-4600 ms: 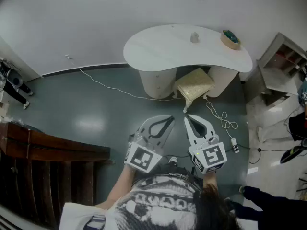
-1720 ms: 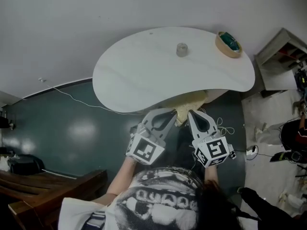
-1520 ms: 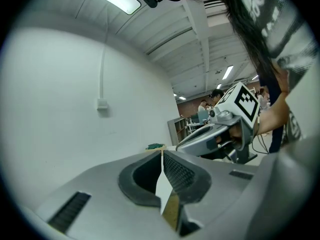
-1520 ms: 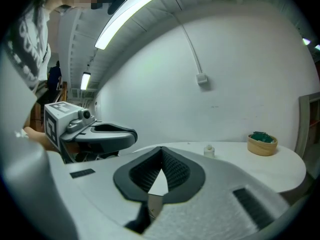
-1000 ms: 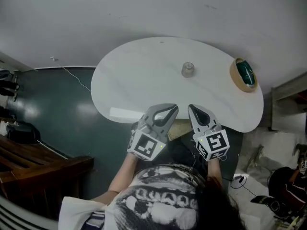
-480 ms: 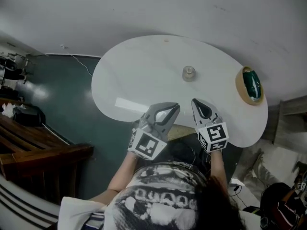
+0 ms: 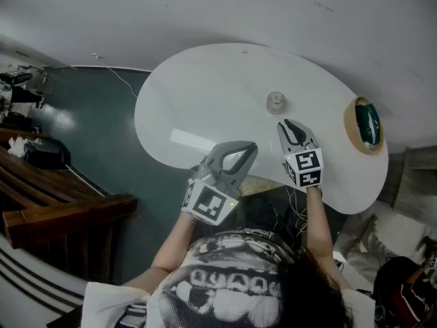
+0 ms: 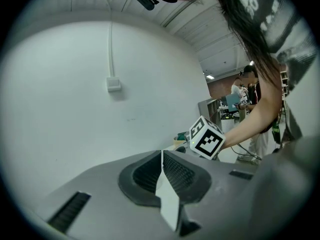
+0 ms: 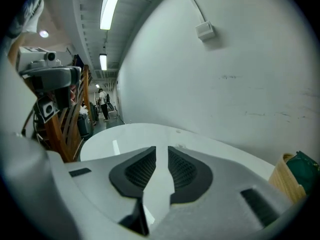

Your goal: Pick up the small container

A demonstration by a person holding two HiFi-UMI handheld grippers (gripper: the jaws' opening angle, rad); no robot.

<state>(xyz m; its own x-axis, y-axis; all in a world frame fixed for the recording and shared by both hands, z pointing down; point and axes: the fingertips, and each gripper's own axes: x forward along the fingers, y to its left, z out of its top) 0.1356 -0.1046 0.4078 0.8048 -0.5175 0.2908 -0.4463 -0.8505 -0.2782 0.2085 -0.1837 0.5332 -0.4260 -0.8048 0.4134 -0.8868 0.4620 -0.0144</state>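
Note:
The small container [image 7: 276, 101], a clear little jar with a knob lid, stands upright near the middle of the white kidney-shaped table [image 7: 205, 101]. My right gripper [image 7: 288, 124] reaches over the table, its tips a short way in front of the container and just right of it, not touching. Its jaws are opening, and the right gripper view [image 9: 161, 150] shows a narrow gap with nothing in it. My left gripper [image 7: 251, 146] hangs back at the table's near edge. Its jaws meet at the tip [image 8: 162, 153] and hold nothing.
A wooden ring holding something green [image 7: 365, 123] lies at the table's right end, also in the right gripper view [image 9: 295, 176]. A white wall runs behind the table. Dark teal floor and wooden furniture [image 7: 61, 210] lie to the left.
My right gripper has moved forward over the table toward the container and its jaws have parted a little. The left gripper has stayed near the table's front edge.

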